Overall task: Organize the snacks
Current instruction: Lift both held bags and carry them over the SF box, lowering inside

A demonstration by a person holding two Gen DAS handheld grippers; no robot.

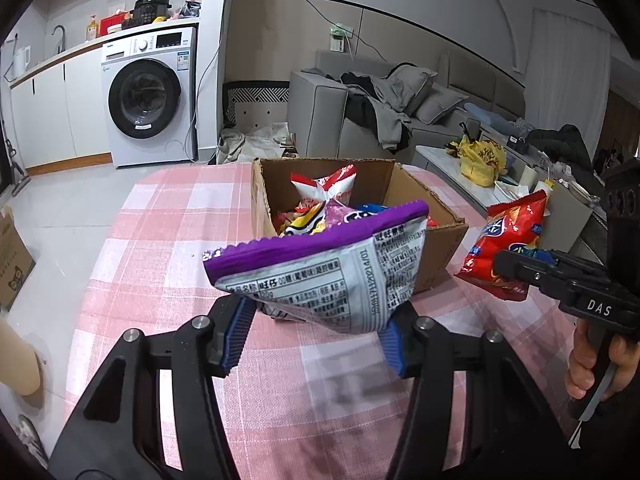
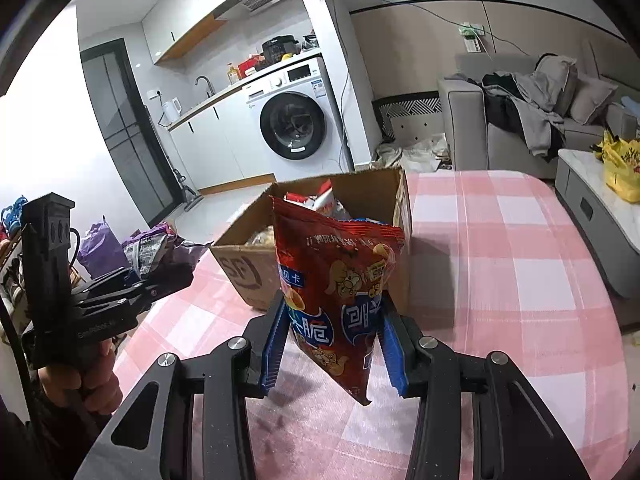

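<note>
Left gripper (image 1: 316, 330) clamped on a purple bag (image 1: 320, 264), blue pads (image 1: 240, 332) pressing its lower corners, purple seal edge turned up and white printed back facing the lens. Bag held clear of the tablecloth (image 1: 160, 240), at 6 o'clock from the box (image 1: 440, 240) in the left wrist view.

Right gripper (image 2: 332, 344) clamped on a red bag (image 2: 340, 288), blue pads (image 2: 274, 344) squeezing both sides, bottom corner hanging free below the jaws. Held above the cloth, just in front of the box wall at 12 o'clock in the right wrist view.

Cardboard box open at the top, standing on the pink checked tablecloth, already holding several snacks: a red-and-white pack (image 1: 324, 186) upright at the far side, yellow and blue packs lower down.

In the left wrist view, right gripper and red bag at 3 o'clock, a hand (image 1: 592, 364) on the grip below. In the right wrist view, left gripper with purple bag at 9 o'clock, a hand (image 2: 80, 384) under it.

Beyond the table: washer (image 1: 148, 96) at 11 o'clock, grey sofa (image 1: 360, 108) with clothes at 1 o'clock, yellow sack (image 1: 480, 160) on a low side table at 2 o'clock.
</note>
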